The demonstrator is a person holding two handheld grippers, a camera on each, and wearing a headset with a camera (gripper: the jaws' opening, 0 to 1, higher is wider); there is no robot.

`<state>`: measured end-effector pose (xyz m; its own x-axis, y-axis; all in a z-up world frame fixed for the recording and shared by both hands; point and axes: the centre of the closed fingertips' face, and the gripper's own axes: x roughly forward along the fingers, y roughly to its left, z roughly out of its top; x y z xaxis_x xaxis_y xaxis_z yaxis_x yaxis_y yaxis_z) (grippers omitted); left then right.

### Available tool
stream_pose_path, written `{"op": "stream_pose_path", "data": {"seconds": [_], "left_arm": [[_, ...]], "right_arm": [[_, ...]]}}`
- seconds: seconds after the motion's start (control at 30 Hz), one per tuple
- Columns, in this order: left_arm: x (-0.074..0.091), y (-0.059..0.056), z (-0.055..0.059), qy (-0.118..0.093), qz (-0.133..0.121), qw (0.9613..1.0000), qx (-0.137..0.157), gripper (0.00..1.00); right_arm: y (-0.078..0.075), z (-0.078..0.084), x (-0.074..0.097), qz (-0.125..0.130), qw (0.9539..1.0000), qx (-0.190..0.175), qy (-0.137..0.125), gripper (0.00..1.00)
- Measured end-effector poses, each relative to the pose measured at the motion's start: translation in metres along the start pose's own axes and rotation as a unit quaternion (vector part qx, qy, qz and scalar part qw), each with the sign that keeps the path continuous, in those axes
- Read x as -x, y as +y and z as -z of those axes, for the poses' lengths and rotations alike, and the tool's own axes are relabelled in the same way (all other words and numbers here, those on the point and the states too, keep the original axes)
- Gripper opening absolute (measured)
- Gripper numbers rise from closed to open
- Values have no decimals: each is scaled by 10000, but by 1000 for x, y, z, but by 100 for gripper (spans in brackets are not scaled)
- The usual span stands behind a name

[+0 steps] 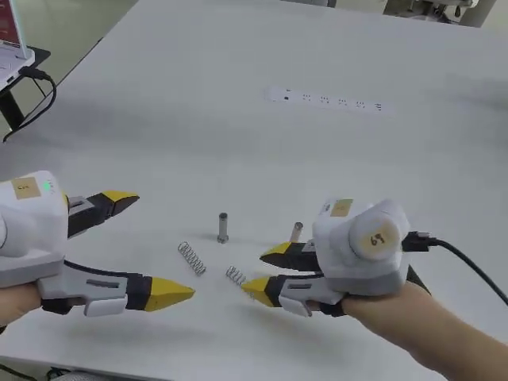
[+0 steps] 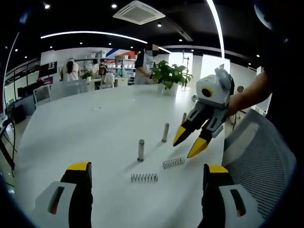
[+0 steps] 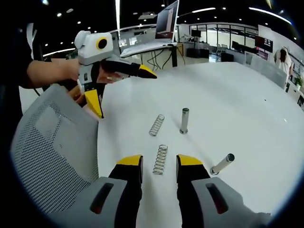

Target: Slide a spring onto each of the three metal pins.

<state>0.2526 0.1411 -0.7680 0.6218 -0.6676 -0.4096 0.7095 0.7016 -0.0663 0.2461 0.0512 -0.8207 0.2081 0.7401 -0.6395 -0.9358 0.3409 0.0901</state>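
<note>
A broad white table [image 1: 238, 143] in an open-plan office carries a power strip [image 1: 325, 100]. The left gripper [image 1: 159, 246] gapes wide, well back from both springs. The right gripper [image 1: 255, 270], jaws narrowly parted, has one spring [image 3: 160, 159] lying untouched between its tips. Upright pins [image 1: 223, 227] stand just beyond.

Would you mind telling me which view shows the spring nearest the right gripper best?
The right gripper view: the spring lies large, partly between the open tips of the right gripper, coils distinct. The head view shows it small beside those tips; the left gripper view, small and farther off.
</note>
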Motion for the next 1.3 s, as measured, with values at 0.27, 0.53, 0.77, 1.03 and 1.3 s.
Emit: {"op": "stream_pose_path", "data": {"seconds": [0.27,0.53,0.77,1.03,1.3], "left_arm": [[2,1,5,26,-14,10000,41,94],[1,0,6,49,-4,10000,48,94],[2,-2,8,53,-16,10000,65,94],[3,-2,9,62,-21,10000,59,94],[0,-7,5,61,46,10000,0,93]], "right_arm": [[4,17,-12,56,9998,1,216,21],[6,19,-23,109,9995,61,275,21],[5,22,-26,173,9992,-11,358,19],[1,22,-28,444,9982,122,375,8],[2,22,-23,353,9987,25,361,7]]}}
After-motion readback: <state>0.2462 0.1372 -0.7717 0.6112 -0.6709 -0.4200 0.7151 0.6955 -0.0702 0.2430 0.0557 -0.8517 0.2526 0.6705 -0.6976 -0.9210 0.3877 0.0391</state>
